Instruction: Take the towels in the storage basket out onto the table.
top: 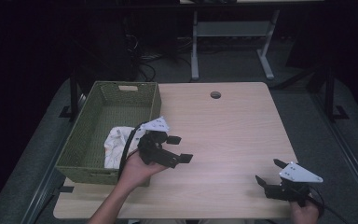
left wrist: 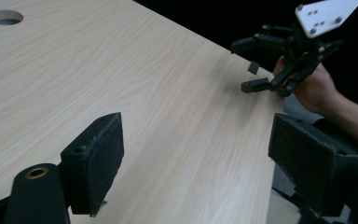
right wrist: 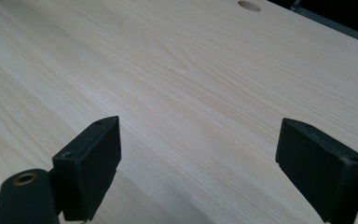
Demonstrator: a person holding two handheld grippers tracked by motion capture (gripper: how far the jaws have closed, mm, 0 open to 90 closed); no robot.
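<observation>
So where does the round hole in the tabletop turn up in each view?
High view: the round hole sits near the table's far edge, right of the green basket.
Left gripper view: top left corner.
Right gripper view: top edge, right of centre.
Shared landmark: the hole itself, in the pale wood tabletop.

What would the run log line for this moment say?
left tongs: open, empty, beside basket | right tongs: open, empty, near table corner | cloth: in basket
</observation>
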